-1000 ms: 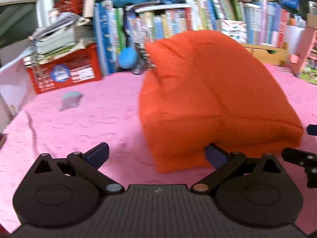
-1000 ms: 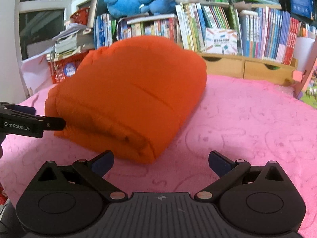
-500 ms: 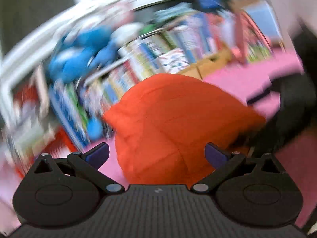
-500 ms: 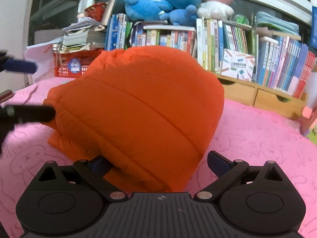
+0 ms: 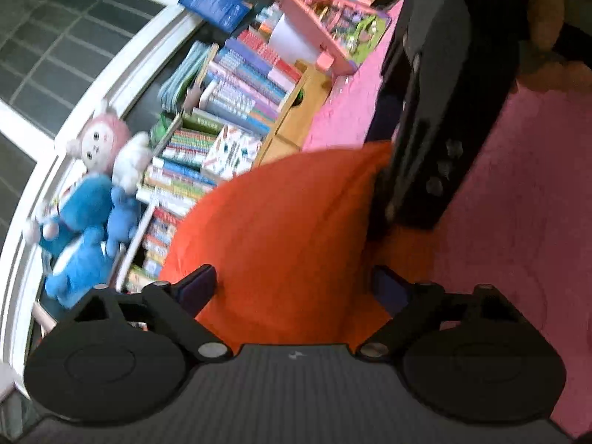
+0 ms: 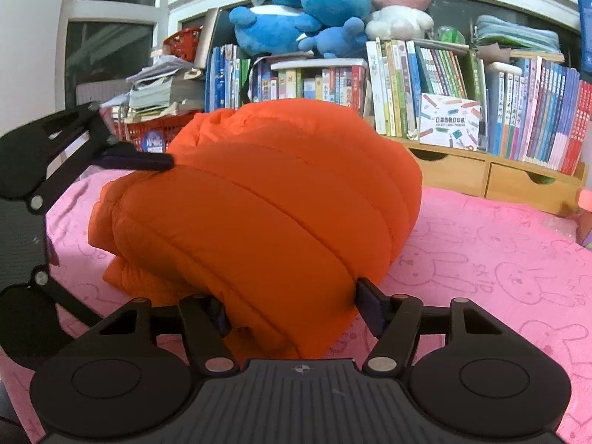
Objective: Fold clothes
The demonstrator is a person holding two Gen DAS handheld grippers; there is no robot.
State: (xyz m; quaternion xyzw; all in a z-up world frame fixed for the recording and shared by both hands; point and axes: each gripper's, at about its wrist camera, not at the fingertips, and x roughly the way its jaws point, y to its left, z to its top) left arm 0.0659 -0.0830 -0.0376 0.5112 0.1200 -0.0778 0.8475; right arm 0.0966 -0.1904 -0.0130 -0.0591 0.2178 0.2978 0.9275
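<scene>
A folded, puffy orange jacket lies in a thick bundle on the pink cloth. My right gripper has its jaws round the bundle's near end, both pads pressed into the fabric. In the left wrist view the view is rolled sideways and the jacket fills the space between my left gripper's wide-set fingers. The left gripper also shows in the right wrist view, turned on its side, one finger lying across the jacket's far left top. The right gripper's body rises at the upper right of the left wrist view.
A row of books and a wooden drawer box stand behind the jacket, with plush toys on top. A red basket with stacked papers sits at the back left. The pink cloth reaches right of the jacket.
Both grippers have moved in onto the jacket. The right jaws have narrowed onto its near end. The left gripper has rolled onto its side and come up against the bundle's left end.
</scene>
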